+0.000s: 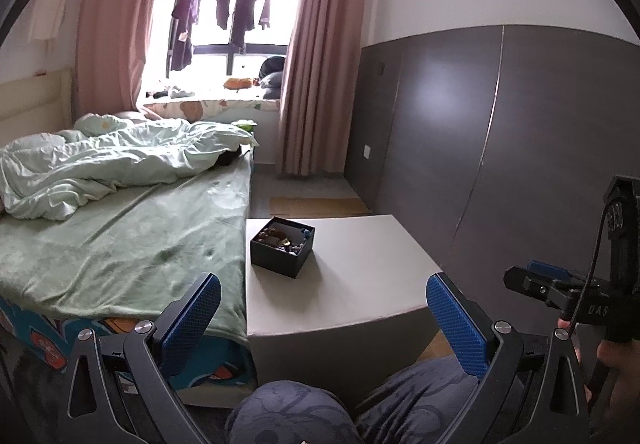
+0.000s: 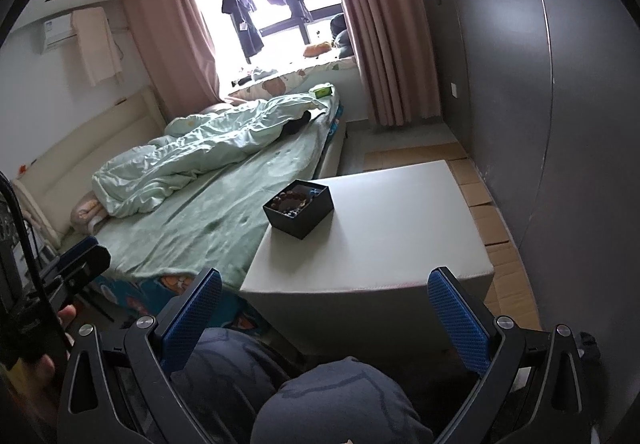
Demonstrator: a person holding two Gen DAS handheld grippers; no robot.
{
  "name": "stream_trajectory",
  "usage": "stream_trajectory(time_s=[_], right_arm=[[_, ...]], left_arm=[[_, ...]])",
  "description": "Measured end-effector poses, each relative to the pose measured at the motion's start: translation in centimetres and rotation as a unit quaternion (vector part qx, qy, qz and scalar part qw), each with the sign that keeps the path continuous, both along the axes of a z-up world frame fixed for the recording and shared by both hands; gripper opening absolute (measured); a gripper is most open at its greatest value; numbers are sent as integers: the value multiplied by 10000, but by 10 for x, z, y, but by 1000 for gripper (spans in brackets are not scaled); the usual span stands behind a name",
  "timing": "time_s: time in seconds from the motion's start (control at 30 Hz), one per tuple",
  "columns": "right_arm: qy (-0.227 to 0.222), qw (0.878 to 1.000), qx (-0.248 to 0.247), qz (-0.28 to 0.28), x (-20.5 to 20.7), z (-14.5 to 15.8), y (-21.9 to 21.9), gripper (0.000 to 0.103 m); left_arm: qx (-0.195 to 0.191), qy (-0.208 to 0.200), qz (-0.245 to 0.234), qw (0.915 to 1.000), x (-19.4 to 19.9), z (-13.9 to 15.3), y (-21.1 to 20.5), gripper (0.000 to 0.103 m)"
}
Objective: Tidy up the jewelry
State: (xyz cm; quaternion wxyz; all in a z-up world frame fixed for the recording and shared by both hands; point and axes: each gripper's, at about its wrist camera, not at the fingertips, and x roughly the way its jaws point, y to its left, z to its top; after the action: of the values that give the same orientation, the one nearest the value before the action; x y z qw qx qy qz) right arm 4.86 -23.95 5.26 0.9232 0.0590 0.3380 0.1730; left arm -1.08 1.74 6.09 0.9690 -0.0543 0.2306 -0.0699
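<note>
Jewelry box (image 1: 283, 246), black and lidless, sits on the pale table (image 1: 360, 284) toward its far left corner, at about 11 o'clock from our left gripper (image 1: 323, 318) and 11 o'clock from our right gripper (image 2: 325, 314), well apart from both. The bed (image 1: 120, 236) lies along the table's 9 o'clock side. We judge the box to be stiff card, light, likely to slide on the smooth top if nudged; best taken across two opposite walls. Both grippers hang over our knees with fingers spread wide and nothing between them. Inside the box lies the jewelry (image 2: 296, 200): a tangle of dark beads and small pieces, too small to tell apart. We expect it slippery, loose, prone to snagging; pinch one strand at a bead, lift slowly.
</note>
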Motion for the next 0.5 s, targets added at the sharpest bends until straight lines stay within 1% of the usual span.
stream_trajectory(time_s=[0.1,0.33,0.5], right_arm=[[-21,10000,-19,18,-1,1,1,103],[-34,10000,-13,65,-2,1,4,103],[-36,10000,-31,42,-2,1,5,103]], left_arm=[[-46,31,6,10000,1,-1,2,103],[77,2,96,9999,1,-1,0,103],[94,17,101,9999,2,-3,-1,103]])
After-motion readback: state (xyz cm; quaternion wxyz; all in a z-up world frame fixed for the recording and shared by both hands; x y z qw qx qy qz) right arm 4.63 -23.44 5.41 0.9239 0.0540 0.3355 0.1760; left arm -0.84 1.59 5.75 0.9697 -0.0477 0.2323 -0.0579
